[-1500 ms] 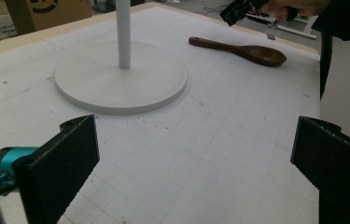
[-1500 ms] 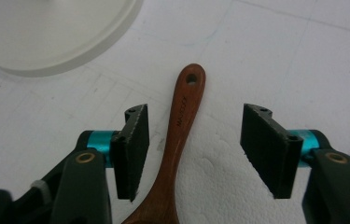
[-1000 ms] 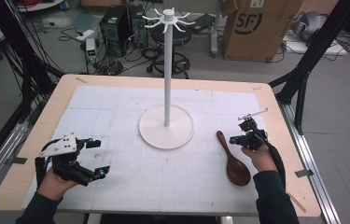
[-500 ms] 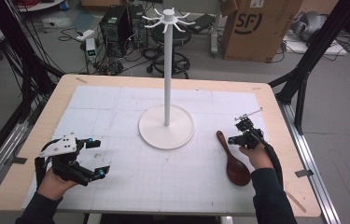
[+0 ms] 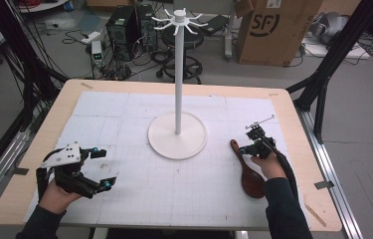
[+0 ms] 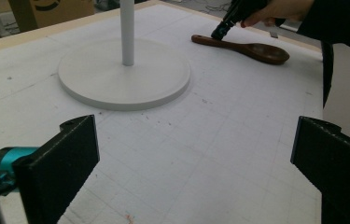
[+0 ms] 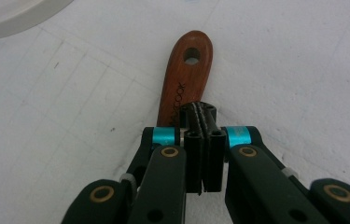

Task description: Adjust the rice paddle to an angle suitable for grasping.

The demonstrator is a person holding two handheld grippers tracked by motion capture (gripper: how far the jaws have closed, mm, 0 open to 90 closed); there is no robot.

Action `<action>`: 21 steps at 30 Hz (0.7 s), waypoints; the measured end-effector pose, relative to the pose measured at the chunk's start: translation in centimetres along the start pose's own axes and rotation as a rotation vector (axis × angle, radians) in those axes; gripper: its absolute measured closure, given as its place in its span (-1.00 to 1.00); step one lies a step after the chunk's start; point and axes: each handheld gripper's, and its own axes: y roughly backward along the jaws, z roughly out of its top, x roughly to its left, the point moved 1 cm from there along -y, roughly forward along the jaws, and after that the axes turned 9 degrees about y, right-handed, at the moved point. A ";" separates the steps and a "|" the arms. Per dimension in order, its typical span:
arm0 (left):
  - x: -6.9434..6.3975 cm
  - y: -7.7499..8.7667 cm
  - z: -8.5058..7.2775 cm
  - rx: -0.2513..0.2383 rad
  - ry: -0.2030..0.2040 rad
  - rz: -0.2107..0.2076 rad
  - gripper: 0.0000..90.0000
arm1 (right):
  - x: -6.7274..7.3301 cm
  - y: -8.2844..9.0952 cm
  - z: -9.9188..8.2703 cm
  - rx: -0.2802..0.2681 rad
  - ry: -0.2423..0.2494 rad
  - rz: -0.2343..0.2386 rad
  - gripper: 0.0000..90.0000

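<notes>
1. The thing being worked on is the dark brown wooden spoon (image 5: 247,169), lying flat on the white gridded mat (image 5: 124,119) at the right of the high view, lower right of centre. Its handle end points toward the round base of the white hook stand (image 5: 177,134), just beside it but not touching, and its bowl is nearer the bottom edge.

2. In the right gripper view the handle runs up the middle of the frame, with a hanging hole (image 7: 191,55) near its rounded tip and some lettering burned in along it.

3. The right gripper (image 7: 202,114) has its jaws pressed together, nothing between them. The tips sit right over the handle's right edge. Can't tell if they actually touch the wood.

4. The left gripper (image 5: 103,168) is parked at the lower left of the high view, jaws wide apart and empty.

5. Handling guess: solid wood, so stiff, light, and not fragile. The finish looks smooth, so maybe a bit slick. It also lies low on the mat, so there isn't much to get under.

6. I'd open up and pinch the handle across its narrow width, a bit below the hole. The bowl end is likely heavier, so expect it to droop if grabbed near the tip.
</notes>
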 end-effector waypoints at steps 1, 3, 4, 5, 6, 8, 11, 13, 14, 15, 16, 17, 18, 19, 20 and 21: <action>0.0 0.0 0.0 0.000 0.000 0.000 -0.96 | 0.0 0.0 0.0 0.000 0.000 0.000 0.99; 0.0 0.0 0.0 -0.001 0.003 0.000 -0.96 | 0.2 -0.1 0.1 0.003 0.000 0.019 0.99; 0.0 0.1 0.0 -0.001 0.002 0.000 -0.96 | 0.3 -0.2 0.2 0.005 0.007 0.020 0.99; 0.0 0.1 0.0 0.000 0.002 0.000 -0.96 | 0.5 -0.3 0.2 0.004 0.013 0.024 0.99; 0.0 0.1 0.0 -0.001 0.004 0.001 -0.96 | 0.6 -0.3 0.3 0.005 0.022 0.029 0.99; 0.0 0.1 -0.1 0.000 0.003 0.002 -0.96 | 1.2 -0.5 0.5 0.011 0.042 0.050 0.99; 0.0 0.1 -0.1 0.000 0.003 0.003 -0.96 | 1.7 -0.7 0.7 0.017 0.068 0.069 0.99; 0.0 0.1 -0.1 0.001 0.003 0.003 -0.96 | 1.9 -0.7 0.7 0.016 0.079 0.077 0.99; 0.0 0.1 -0.1 0.001 0.003 0.003 -0.96 | 2.3 -0.7 0.8 0.016 0.097 0.094 0.99; 0.0 0.1 -0.1 0.001 0.003 0.003 -0.96 | 2.3 -0.7 0.8 0.016 0.097 0.094 0.99; 0.0 0.1 -0.1 0.001 0.003 0.001 -0.96 | 2.6 -0.6 0.9 0.015 0.102 0.109 0.99; 0.1 0.1 -0.1 0.001 0.003 0.001 -0.96 | 2.9 -0.6 0.9 0.019 0.112 0.123 0.99; 0.1 0.1 -0.1 0.001 0.002 0.001 -0.96 | 3.2 -0.7 1.0 0.017 0.132 0.124 0.99; 0.1 0.1 -0.1 0.002 0.003 0.001 -0.96 | 3.8 -0.7 1.0 0.028 0.143 0.137 0.99; 0.1 0.1 -0.1 0.002 0.002 0.001 -0.96 | 3.8 -0.7 1.0 0.028 0.143 0.137 0.99; 0.1 0.1 -0.1 0.002 0.002 0.002 -0.96 | 3.9 -0.7 1.0 0.029 0.158 0.143 0.99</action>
